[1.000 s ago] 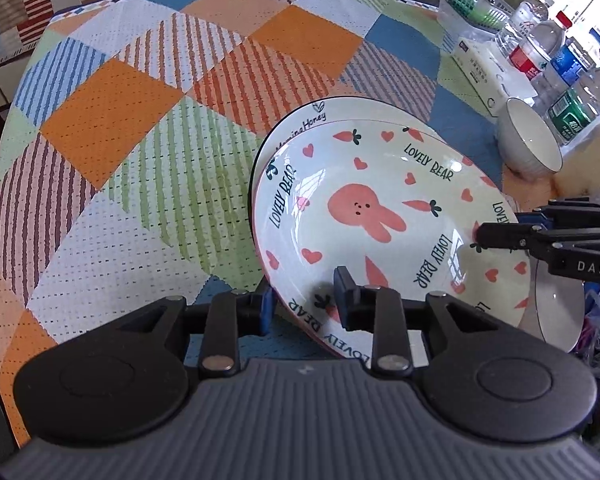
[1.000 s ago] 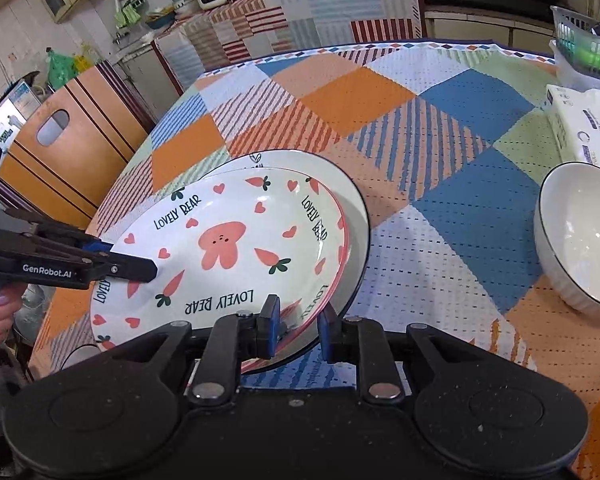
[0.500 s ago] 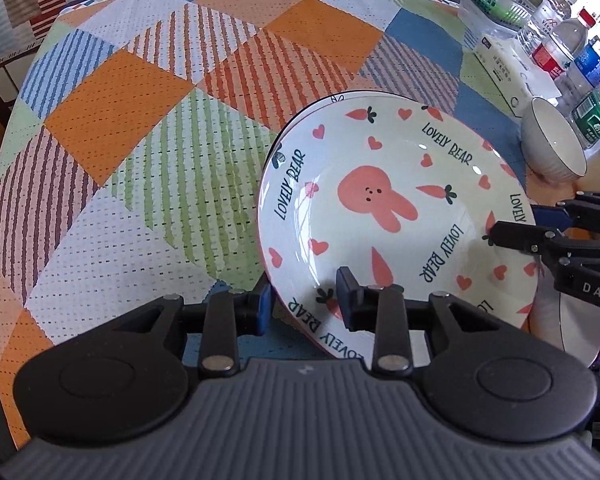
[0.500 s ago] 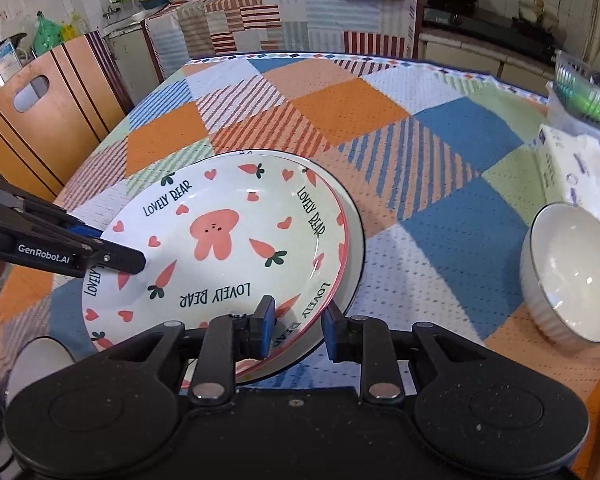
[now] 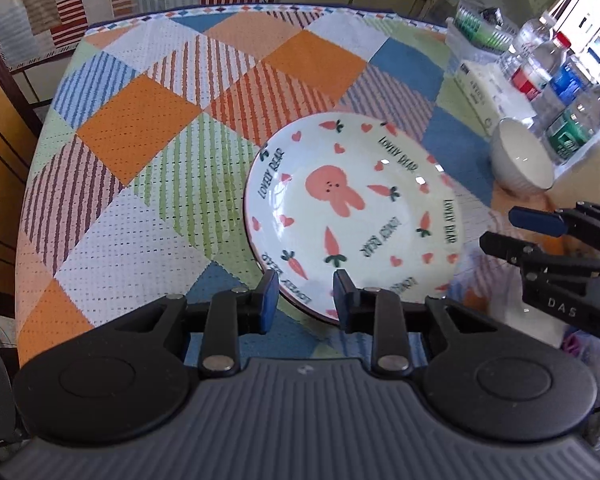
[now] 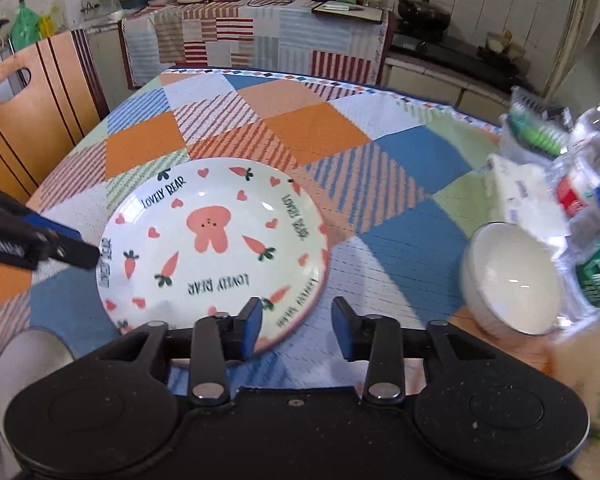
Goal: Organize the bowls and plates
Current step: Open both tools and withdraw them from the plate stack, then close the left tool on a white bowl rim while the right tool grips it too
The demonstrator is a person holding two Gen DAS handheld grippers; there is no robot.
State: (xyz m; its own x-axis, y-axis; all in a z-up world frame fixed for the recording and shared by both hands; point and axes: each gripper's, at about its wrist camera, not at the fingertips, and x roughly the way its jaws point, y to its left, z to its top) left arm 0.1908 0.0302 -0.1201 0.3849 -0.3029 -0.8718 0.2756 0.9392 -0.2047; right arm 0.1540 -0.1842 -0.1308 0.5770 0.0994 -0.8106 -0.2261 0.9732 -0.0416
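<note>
Both grippers hover low over the bench [image 5: 140, 128], fingers spread and holding nothing: left gripper [image 5: 306, 294] at the rabbit plate's [image 5: 352, 208] near rim, right gripper [image 6: 296, 326] just beside it. 1 white bowl [image 6: 512, 276] stands apart.

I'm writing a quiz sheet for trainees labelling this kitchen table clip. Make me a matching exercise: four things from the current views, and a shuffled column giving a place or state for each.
Column 1
1. rabbit plate
2. white bowl
3. left gripper
4. water bottles

Column 2
A. open, jaws either side of the plate's near rim
B. flat on the tablecloth, printed LOVELY BEAR
C. standing at the table's right edge, beyond the bowl
D. empty, on the cloth to the plate's right

Pairs: 1-B, 2-D, 3-A, 4-C
</note>
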